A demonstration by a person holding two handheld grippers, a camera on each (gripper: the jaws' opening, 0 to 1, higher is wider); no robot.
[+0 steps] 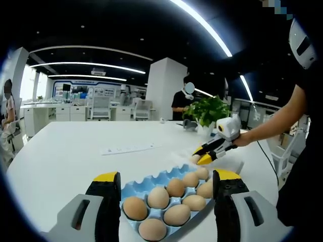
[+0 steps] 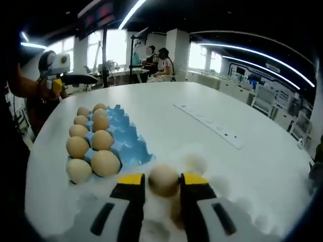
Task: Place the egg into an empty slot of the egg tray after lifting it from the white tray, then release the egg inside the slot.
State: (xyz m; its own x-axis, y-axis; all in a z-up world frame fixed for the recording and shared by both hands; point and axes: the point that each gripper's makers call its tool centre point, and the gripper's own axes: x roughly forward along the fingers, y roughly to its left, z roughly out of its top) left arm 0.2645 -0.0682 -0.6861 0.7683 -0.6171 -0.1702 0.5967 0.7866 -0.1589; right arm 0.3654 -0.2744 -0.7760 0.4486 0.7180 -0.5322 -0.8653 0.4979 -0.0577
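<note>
Between the yellow-tipped jaws of the right gripper (image 2: pixel 156 182) sits the egg (image 2: pixel 163 180), clamped, over the white tray (image 2: pixel 212 166) just beside the blue egg tray (image 2: pixel 132 146); its long axis can't be judged. Left gripper (image 1: pixel 166 184) hangs jaws apart, straddling the egg tray's near end on the white table (image 1: pixel 60 156).

Your left hand-held gripper (image 1: pixel 166 189) is held level with its yellow-tipped jaws spread wide apart and nothing between them. Ahead and to its right, your bare forearm (image 1: pixel 275 123) reaches out to your right hand-held gripper (image 2: pixel 163 182), whose jaws press against both sides of an egg (image 2: pixel 163 180).
</note>
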